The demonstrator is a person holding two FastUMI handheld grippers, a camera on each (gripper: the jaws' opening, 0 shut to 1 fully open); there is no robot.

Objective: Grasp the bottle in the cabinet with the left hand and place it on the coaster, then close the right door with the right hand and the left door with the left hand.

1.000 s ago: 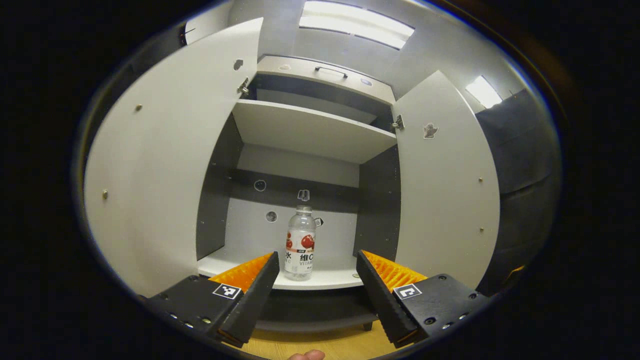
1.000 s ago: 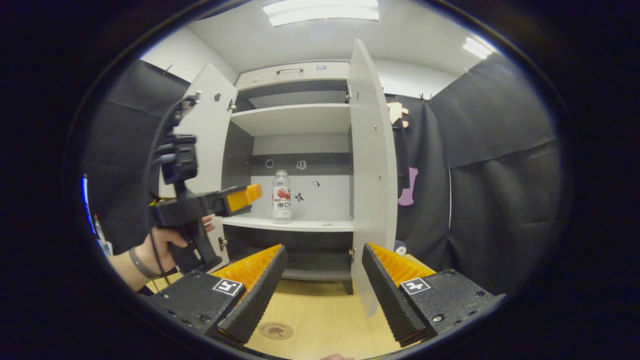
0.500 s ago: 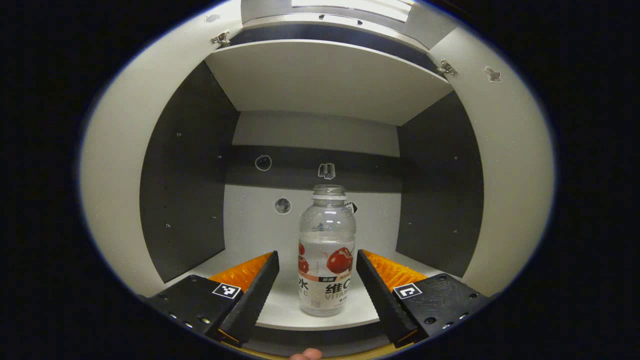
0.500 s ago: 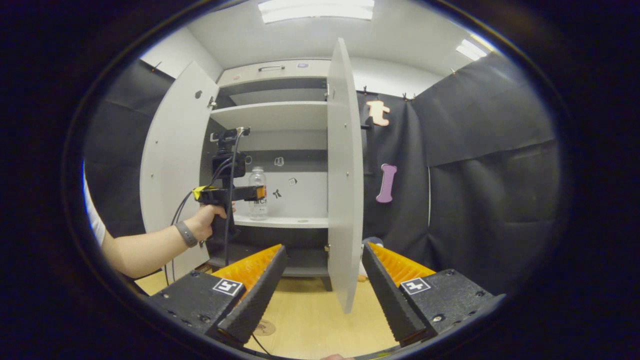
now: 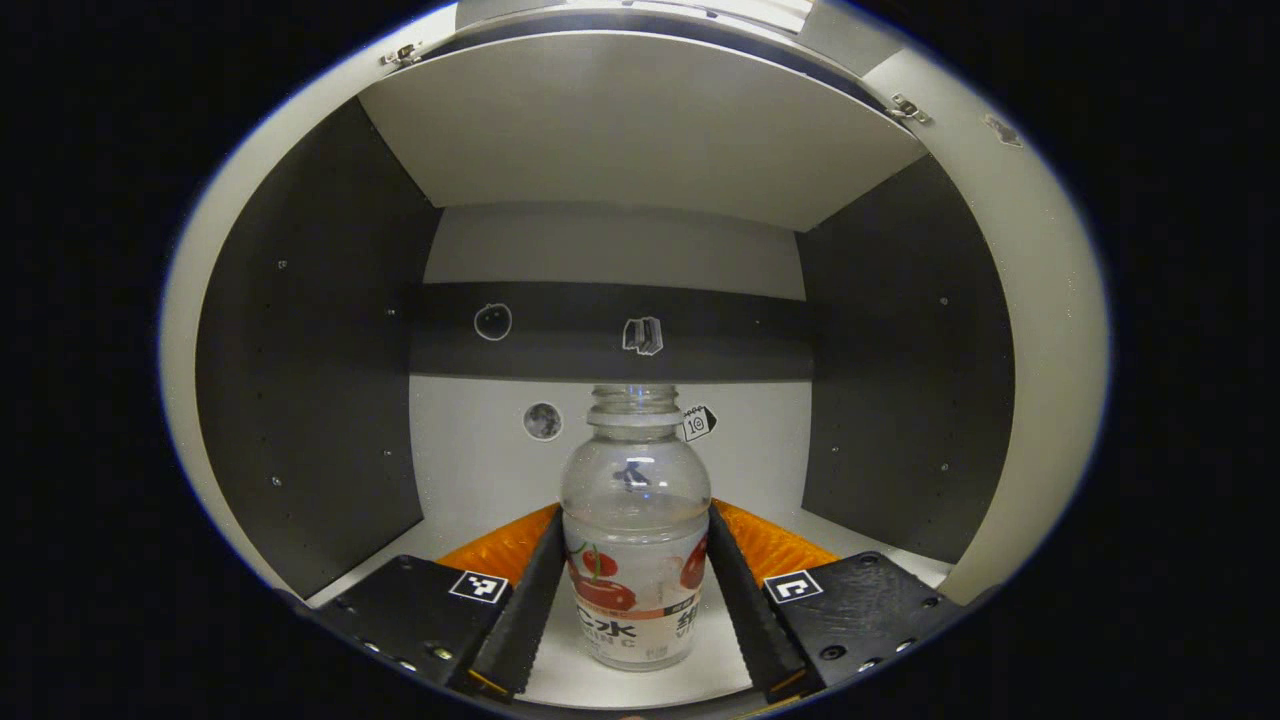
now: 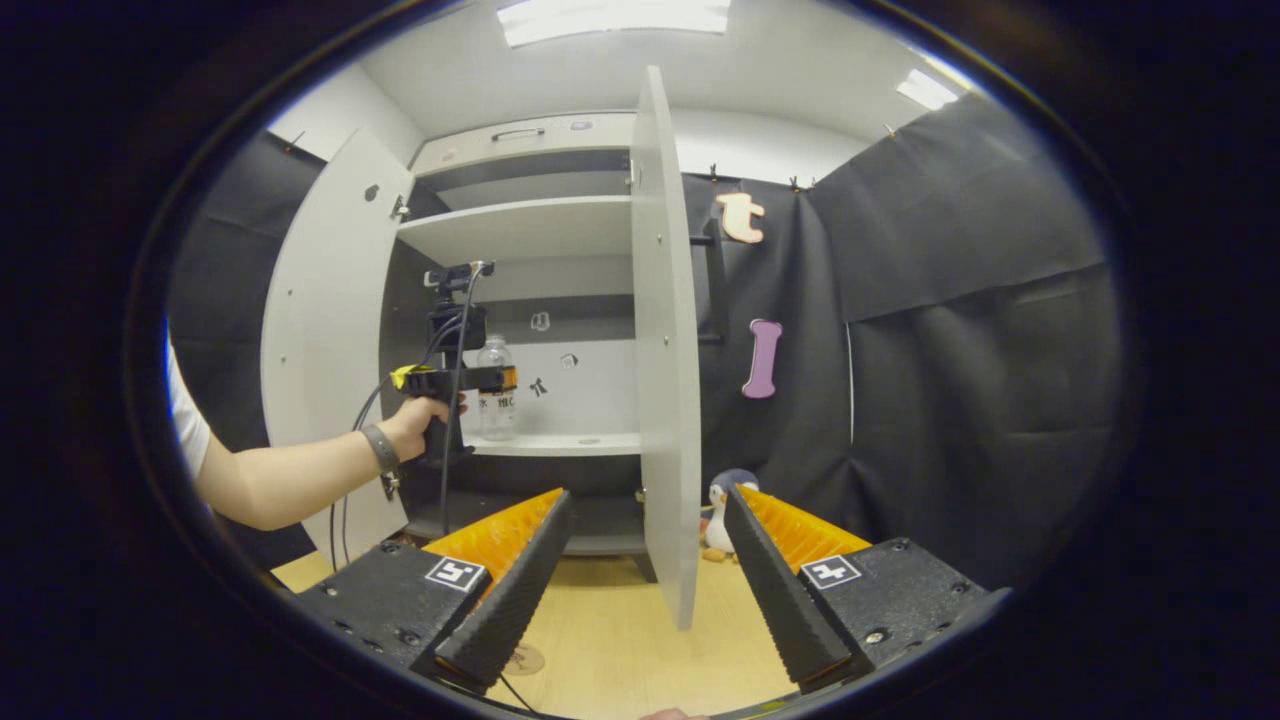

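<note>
Inside the cabinet (image 5: 300,350), the left gripper (image 5: 635,600) clasps the upright bottle (image 5: 635,540); the right gripper (image 6: 640,590) hangs wide open, empty.

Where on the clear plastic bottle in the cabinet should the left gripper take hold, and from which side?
Grip the clear plastic bottle across its labelled lower body, coming straight in from the cabinet's open front. It stands upright on the white shelf, and that straight round section already sits between the left gripper's fingers.

The bottle (image 5: 636,545) stands upright on the cabinet shelf (image 5: 470,478).
</note>
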